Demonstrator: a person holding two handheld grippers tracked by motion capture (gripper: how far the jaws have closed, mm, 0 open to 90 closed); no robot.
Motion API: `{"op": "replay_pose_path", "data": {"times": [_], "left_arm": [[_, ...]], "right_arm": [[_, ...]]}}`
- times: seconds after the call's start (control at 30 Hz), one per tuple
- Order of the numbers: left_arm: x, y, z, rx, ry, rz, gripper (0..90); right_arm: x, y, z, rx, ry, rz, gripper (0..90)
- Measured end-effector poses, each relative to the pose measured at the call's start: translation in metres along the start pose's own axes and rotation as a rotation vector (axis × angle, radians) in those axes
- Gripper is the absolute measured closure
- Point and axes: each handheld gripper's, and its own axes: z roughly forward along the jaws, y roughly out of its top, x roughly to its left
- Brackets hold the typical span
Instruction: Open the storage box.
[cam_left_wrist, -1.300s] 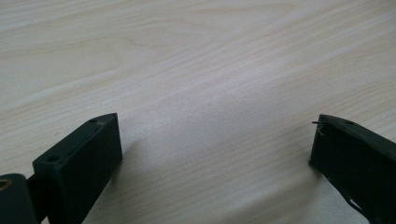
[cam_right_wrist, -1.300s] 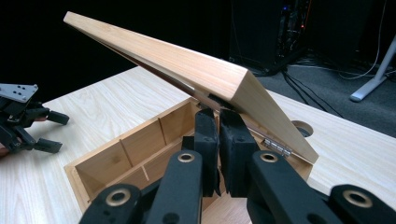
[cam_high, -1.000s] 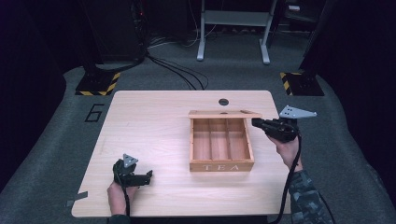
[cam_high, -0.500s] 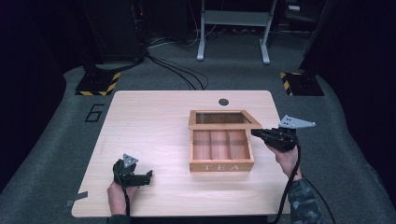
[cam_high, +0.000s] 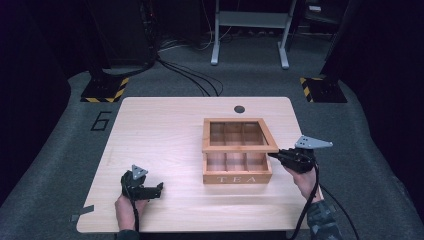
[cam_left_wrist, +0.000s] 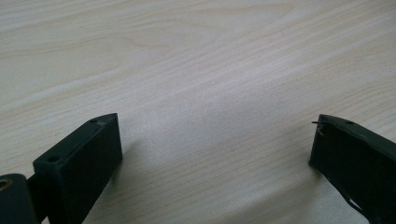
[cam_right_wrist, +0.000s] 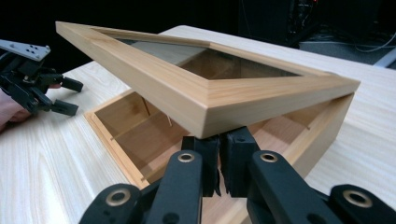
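A wooden tea box (cam_high: 237, 177) with several compartments sits right of the middle of the pale table (cam_high: 165, 130). Its windowed lid (cam_high: 240, 148) hangs half lowered over the back of the box. My right gripper (cam_high: 274, 156) is shut, its tips tucked under the lid's front right corner. In the right gripper view the lid (cam_right_wrist: 187, 93) rests just above the closed right gripper (cam_right_wrist: 219, 144), with the box (cam_right_wrist: 322, 126) open beneath. My left gripper (cam_high: 159, 190) lies open on the table at the front left, apart from the box, and holds nothing (cam_left_wrist: 215, 128).
A black round grommet (cam_high: 239, 108) is set in the table behind the box. Yellow-and-black striped bases (cam_high: 105, 90) and a grey metal frame (cam_high: 250, 30) stand on the floor beyond the far edge. A "6" (cam_high: 101, 120) is marked on the floor at left.
The lid has swung down from nearly upright to half lowered. My right gripper has come forward and down with its corner. The left gripper has stayed put.
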Motion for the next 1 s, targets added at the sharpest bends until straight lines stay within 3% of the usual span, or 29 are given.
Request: {"op": "replay_pose_path", "data": {"times": [1.0], "left_arm": [[0.000, 0.000, 0.000, 0.001, 0.000, 0.000, 2.0]], "right_arm": [[0.002, -0.030, 0.012, 0.080, -0.003, 0.017, 87.8]]}}
